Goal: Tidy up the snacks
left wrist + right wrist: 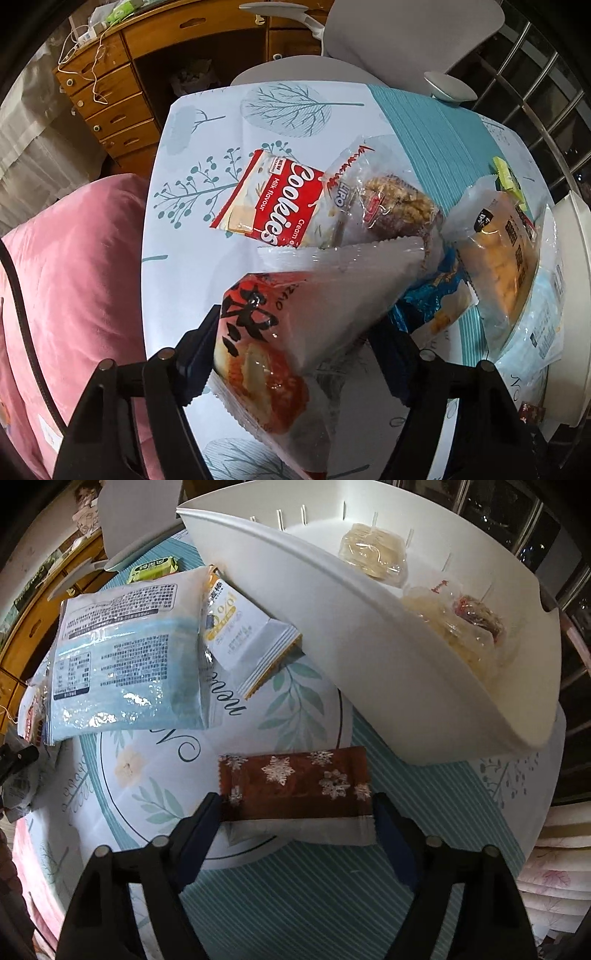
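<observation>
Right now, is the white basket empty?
No. The white basket already holds several clear-wrapped snacks against its far wall.

— How many packets do we count on the bench in the left view?
— Six: one red cookie pack [275, 201], one clear cake wrap [391, 206], one red-and-white packet [291, 332], one blue packet [432, 306], one orange packet [502, 266], one green packet [508, 181].
— And in the right view?
— We see one white bin [332, 627] with three wrapped snacks inside. Outside it, one brown snowflake bar [295, 782], one pale blue bag [125, 657], one white-and-yellow packet [243, 635].
</observation>
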The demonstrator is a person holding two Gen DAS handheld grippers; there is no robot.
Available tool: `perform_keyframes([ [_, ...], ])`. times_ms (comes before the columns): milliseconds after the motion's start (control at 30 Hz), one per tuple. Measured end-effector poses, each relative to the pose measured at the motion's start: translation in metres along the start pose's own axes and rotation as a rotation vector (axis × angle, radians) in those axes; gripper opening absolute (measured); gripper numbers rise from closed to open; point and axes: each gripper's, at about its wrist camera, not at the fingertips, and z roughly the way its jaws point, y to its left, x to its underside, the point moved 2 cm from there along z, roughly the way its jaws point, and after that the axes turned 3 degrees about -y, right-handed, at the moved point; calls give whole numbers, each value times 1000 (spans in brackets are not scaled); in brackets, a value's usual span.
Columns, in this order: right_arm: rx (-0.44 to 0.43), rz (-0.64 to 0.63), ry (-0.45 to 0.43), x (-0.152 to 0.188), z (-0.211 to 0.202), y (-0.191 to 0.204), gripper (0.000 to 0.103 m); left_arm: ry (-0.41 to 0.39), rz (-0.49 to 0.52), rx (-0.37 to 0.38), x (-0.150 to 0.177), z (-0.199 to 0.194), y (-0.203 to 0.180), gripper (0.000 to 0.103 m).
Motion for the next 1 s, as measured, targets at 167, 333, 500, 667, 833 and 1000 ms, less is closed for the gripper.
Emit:
perform_keyframes([
  [167,-3,-22,9,-3,-3,0,58,38,0,-3,5,-2,0,69],
  [333,-10,-64,37,-6,-4,7,43,66,-19,5,13,-9,2,69],
  [500,-34,-121,103,-1,-5,16,39,72,-38,16,27,-25,5,69],
  [667,-61,-152,170,7,-7,25,36,91,-74,51,43,-42,8,69],
  [833,-77,-175,217,12,-9,34,36,123,-89,73,62,-57,4,69],
  [1000,-123,-238,219,13,-23,54,35,171,-110,60,86,-72,-6,69],
])
